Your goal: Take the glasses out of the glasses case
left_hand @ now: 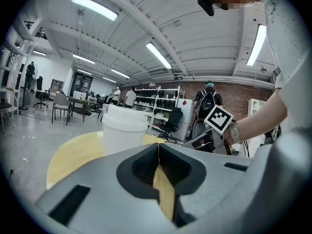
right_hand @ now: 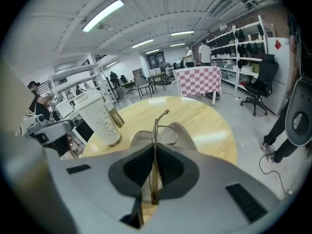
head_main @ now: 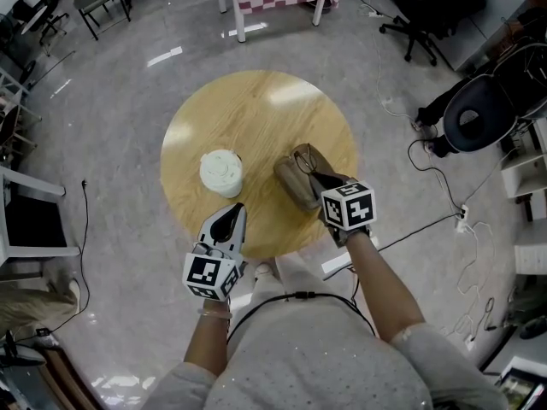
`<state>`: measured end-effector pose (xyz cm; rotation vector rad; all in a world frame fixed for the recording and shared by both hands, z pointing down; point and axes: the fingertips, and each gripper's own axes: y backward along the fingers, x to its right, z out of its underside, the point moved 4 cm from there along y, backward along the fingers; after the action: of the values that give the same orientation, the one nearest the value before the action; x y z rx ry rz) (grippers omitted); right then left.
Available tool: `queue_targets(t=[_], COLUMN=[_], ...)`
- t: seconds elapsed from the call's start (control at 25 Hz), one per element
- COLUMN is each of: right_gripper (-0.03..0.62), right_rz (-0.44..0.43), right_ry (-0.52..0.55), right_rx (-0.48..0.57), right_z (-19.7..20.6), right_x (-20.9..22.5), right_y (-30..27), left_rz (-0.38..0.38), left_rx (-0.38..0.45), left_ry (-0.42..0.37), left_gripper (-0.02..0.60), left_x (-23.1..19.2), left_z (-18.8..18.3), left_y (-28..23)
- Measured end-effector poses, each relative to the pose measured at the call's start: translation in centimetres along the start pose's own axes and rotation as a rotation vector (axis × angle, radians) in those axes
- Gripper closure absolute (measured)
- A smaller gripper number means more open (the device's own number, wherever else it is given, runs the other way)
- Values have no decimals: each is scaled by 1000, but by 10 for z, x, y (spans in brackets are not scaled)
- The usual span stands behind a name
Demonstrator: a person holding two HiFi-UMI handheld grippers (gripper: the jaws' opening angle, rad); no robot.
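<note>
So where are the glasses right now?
The glasses are pinched in the right gripper, over the open case on the right side of the table in the head view; the cup stands to the case's left.

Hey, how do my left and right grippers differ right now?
The right gripper is shut on the glasses, over the case; the left gripper is shut on nothing. The right gripper tilts downward; the left gripper is nearly level, facing the cup. Both are at the round table.
</note>
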<state>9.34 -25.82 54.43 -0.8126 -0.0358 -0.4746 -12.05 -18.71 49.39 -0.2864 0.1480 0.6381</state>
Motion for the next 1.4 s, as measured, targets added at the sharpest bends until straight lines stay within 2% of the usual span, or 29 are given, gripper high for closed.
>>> queue_targets(t=[0.6, 1.4], right_gripper=[576, 576], right_rz=[-58, -97], right_ry=[-16, 0], right_rx=[146, 269], right_z=[-21, -48], right_x=[-6, -5], right_y=[20, 36], left_rz=[-65, -217], left_rx=[56, 133], left_ry=[-47, -71], left_gripper=[575, 575], left_x=[-16, -63], left_z=[-24, -54], left_y=[12, 40])
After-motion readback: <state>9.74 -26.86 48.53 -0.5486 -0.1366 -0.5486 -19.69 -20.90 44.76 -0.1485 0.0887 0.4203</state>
